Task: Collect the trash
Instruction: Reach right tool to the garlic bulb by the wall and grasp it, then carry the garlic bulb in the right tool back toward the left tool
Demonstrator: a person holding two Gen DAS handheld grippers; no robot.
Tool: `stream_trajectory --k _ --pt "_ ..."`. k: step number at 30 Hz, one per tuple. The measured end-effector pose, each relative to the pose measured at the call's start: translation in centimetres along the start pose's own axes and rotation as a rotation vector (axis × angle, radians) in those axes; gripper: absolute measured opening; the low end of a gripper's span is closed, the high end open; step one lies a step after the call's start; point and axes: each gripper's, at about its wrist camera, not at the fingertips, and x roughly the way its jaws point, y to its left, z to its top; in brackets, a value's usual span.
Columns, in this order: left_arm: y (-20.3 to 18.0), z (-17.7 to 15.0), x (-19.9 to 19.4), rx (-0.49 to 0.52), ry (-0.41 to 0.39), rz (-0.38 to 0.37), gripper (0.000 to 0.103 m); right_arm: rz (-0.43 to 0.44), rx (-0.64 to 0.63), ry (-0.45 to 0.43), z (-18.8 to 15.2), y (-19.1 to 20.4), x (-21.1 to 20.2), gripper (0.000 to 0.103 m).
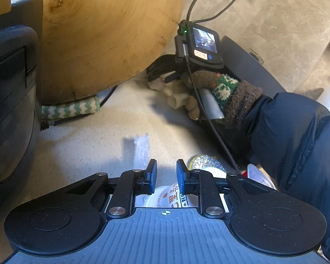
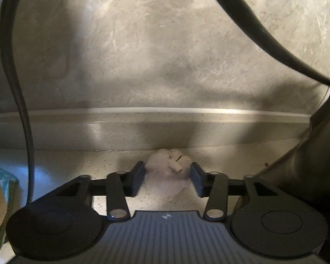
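In the right wrist view a pale garlic bulb (image 2: 168, 165) lies on the speckled counter (image 2: 77, 165) against the backsplash. My right gripper (image 2: 167, 173) is open, its fingers on either side of the bulb, close to it. In the left wrist view the right gripper (image 1: 162, 74) shows at the round wooden board's edge, over whitish scraps (image 1: 176, 96). My left gripper (image 1: 166, 173) is open and empty above a printed paper cup (image 1: 165, 195). A clear plastic wrapper (image 1: 142, 151) and a crumpled foil piece (image 1: 203, 164) lie beside the cup.
A round wooden board (image 1: 103, 30) fills the upper left. A dark appliance (image 1: 8, 101) stands at the far left. A green-white cloth (image 1: 70, 109) and cables (image 1: 200, 2) lie near the board. A dark object (image 2: 308, 154) stands at the right of the garlic.
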Motion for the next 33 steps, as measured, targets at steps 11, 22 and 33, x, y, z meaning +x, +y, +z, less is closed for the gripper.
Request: stream_trajectory --k 11,22,33 --pt "-0.6 0.0 -0.5 0.016 0.014 -0.029 0.022 0.225 0.056 0.121 -5.1 -1.4 -7.4 0.004" --pt "0.2 -1.1 -2.0 -0.009 0.016 0.030 0.022 0.197 0.054 0.062 -6.4 0.1 -6.9 0.076" --pt "1.8 -3.3 -4.7 -0.062 0.063 0.106 0.022 0.238 0.050 0.036 -8.0 -1.2 -14.2 0.053"
